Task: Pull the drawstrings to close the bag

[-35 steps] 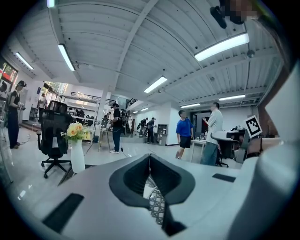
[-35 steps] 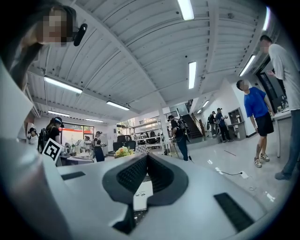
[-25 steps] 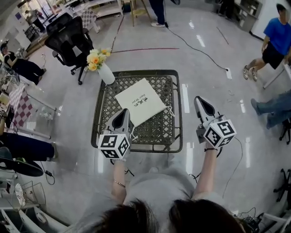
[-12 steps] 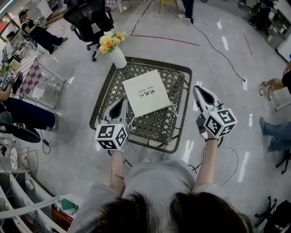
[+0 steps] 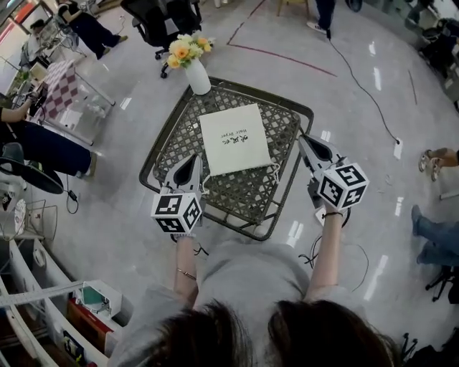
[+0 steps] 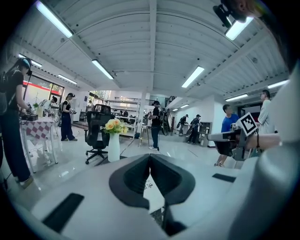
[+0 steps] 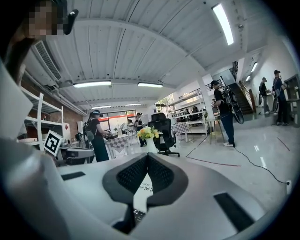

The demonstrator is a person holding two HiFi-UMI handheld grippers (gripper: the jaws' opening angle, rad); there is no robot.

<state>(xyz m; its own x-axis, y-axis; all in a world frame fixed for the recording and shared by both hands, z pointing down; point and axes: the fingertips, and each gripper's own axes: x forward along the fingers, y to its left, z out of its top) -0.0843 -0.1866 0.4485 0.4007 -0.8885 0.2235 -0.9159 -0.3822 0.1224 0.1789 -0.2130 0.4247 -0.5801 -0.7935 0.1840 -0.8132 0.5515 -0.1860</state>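
Head view: white drawstring bag lies flat in the middle of the woven table, upper centre of frame, dark print on its face, mouth edge toward the bottom of the frame. Thin drawstring loop sticks out at the bag's lower right corner; some cord also shows at the lower left corner, too small to make out. Left gripper sits lower left of the bag, over the table, tip just beside the bag's lower left corner; can't tell whether it touches. Its own view shows the jaws closed tip to tip with nothing pinched, only a slice of the bag visible behind the gap. Right gripper is at the table's right rim, tip pointing at the bag's right edge, near it but clear of it. Jaws likewise closed on nothing, with bag print visible beyond them. Neither has a drawstring. White vase with yellow-orange flowers stands on the table's upper left corner, well away from the bag. Black office chair at top of frame, cable running across the floor at upper right.
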